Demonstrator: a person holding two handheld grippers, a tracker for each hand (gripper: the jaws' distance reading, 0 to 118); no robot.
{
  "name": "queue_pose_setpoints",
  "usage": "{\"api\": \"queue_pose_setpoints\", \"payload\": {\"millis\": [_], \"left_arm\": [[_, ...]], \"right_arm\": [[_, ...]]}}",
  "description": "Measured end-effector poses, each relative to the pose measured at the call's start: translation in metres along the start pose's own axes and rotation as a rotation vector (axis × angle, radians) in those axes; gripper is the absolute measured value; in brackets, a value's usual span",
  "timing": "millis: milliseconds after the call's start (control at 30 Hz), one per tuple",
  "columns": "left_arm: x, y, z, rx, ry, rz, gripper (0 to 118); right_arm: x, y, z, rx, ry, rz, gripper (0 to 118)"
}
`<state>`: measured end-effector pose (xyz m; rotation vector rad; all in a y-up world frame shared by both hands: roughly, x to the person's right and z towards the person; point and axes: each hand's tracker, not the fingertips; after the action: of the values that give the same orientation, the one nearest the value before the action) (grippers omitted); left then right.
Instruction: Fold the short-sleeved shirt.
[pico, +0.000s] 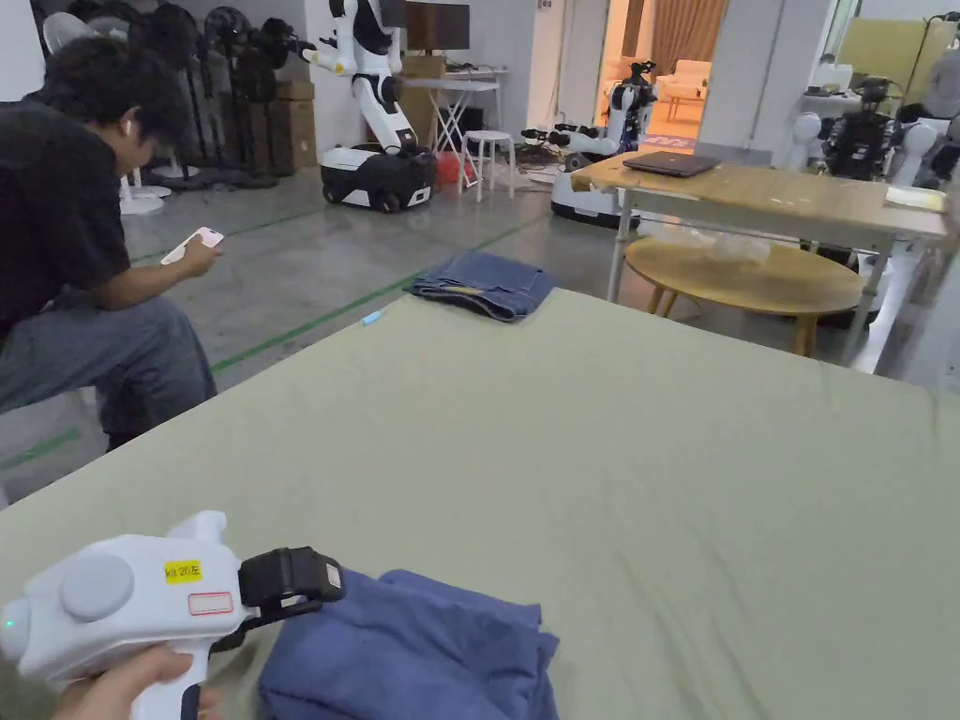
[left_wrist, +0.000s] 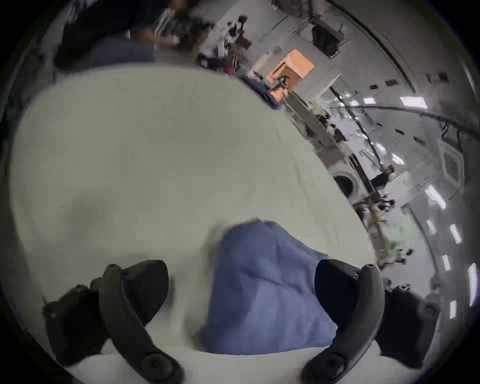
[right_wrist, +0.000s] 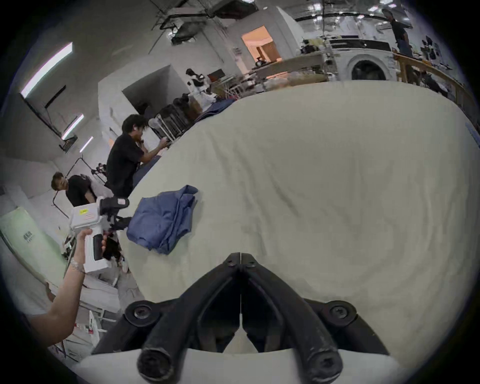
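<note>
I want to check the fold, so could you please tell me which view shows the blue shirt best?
The right gripper view: the whole blue shirt lies sharp on the green sheet. The head view crops it at the bottom edge; the left gripper view shows it blurred between the open fingers.

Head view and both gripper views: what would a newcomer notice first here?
The blue shirt lies bunched at the near edge of the large green table, with the open left gripper right at it. The right gripper is shut, over bare table. Folded jeans lie at the far corner.
</note>
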<state>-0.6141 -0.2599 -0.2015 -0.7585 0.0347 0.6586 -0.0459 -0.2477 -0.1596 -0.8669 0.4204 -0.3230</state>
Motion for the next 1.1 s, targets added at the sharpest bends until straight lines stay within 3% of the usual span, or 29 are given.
{"api": "queue_pose_setpoints", "payload": {"millis": [167, 200, 233, 267, 300, 333, 500, 667, 833, 1100], "left_arm": [[0.059, -0.031, 0.041, 0.043, -0.070, -0.140, 112], [0.076, -0.043, 0.048, 0.046, -0.107, -0.172, 102], [0.096, -0.059, 0.056, 0.044, -0.150, -0.205, 86], [0.113, -0.073, 0.061, 0.045, -0.207, -0.238, 60], [0.132, -0.089, 0.065, 0.050, -0.262, -0.266, 19], [0.152, -0.107, 0.065, 0.030, -0.295, -0.279, 0], [0.236, -0.183, 0.034, -0.090, -0.340, -0.410, 0], [0.343, -0.237, 0.034, -0.033, -0.379, -0.581, 0], [0.443, -0.248, 0.097, 0.292, -0.402, -0.778, 0], [0.491, -0.240, 0.182, 0.795, -0.410, -0.794, 0]], "right_arm": [[0.009, -0.006, 0.019, 0.021, -0.050, 0.042, 0], [0.013, -0.007, 0.025, 0.031, -0.055, 0.035, 0], [0.017, -0.010, 0.033, 0.047, -0.064, 0.028, 0], [0.020, -0.013, 0.042, 0.065, -0.075, 0.023, 0], [0.024, -0.016, 0.052, 0.089, -0.087, 0.017, 0], [0.028, -0.019, 0.062, 0.113, -0.098, 0.007, 0], [0.041, -0.039, 0.118, 0.224, -0.222, 0.003, 0], [0.056, -0.046, 0.185, 0.338, -0.335, 0.071, 0], [0.062, -0.030, 0.271, 0.605, -0.531, 0.155, 0], [0.029, 0.005, 0.366, 1.065, -0.697, 0.283, 0]]}}
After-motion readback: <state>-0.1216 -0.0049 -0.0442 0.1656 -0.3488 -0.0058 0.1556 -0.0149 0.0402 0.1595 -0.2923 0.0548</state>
